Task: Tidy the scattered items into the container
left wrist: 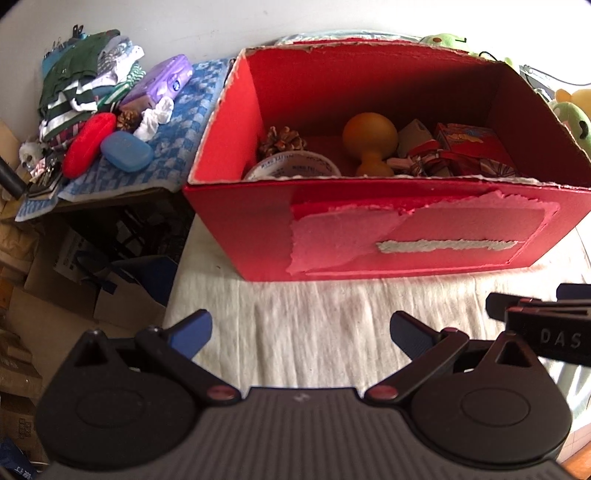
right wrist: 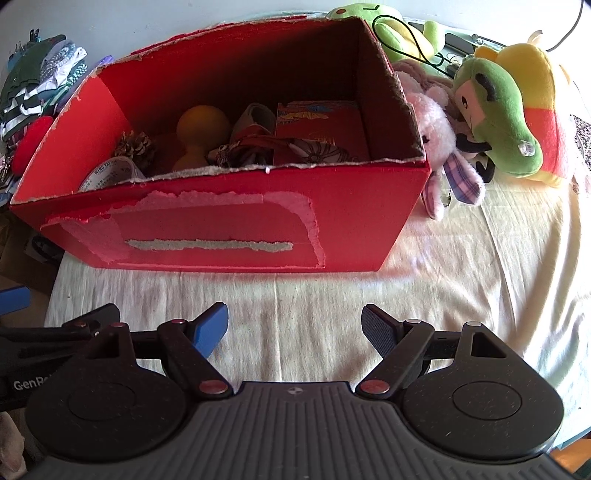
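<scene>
Both grippers hang wide open and empty over the pale cloth. Left gripper: red box dead ahead at twelve o'clock, scattered red pouch and blue case off at ten. Right gripper: box at twelve, plush toys at two.

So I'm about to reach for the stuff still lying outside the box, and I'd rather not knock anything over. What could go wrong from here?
1. The red pouch and blue case sit near the checkered cloth's front edge; a nudge could drop them into the clutter below.
2. The plush toys press against the red box, with a black cord draped over them that might snag.
3. The box's torn rim could catch items going in.
</scene>
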`<act>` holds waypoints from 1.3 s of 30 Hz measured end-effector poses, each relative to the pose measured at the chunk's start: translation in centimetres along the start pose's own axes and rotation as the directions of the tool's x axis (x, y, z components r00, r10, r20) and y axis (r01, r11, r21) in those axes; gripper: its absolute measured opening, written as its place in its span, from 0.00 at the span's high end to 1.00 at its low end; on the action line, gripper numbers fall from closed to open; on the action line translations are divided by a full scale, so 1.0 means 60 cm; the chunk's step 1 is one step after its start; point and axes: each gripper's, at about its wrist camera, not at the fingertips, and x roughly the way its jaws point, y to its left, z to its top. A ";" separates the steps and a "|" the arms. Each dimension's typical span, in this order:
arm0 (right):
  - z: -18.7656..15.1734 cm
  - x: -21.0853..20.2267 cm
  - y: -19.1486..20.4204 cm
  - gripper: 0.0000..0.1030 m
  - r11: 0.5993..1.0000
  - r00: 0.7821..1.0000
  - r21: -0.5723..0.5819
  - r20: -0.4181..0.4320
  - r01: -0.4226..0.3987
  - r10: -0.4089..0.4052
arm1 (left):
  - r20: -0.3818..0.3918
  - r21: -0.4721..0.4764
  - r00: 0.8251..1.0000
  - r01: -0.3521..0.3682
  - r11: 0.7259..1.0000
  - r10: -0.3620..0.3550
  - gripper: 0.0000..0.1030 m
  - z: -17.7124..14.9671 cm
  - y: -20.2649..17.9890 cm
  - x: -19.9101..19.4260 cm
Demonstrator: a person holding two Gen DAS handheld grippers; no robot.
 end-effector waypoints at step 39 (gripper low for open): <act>0.097 -0.106 -0.025 0.20 0.997 0.981 0.073 0.195 -0.039 0.025 | 0.166 0.008 0.986 0.028 1.000 -0.029 0.01 0.124 -0.011 -0.066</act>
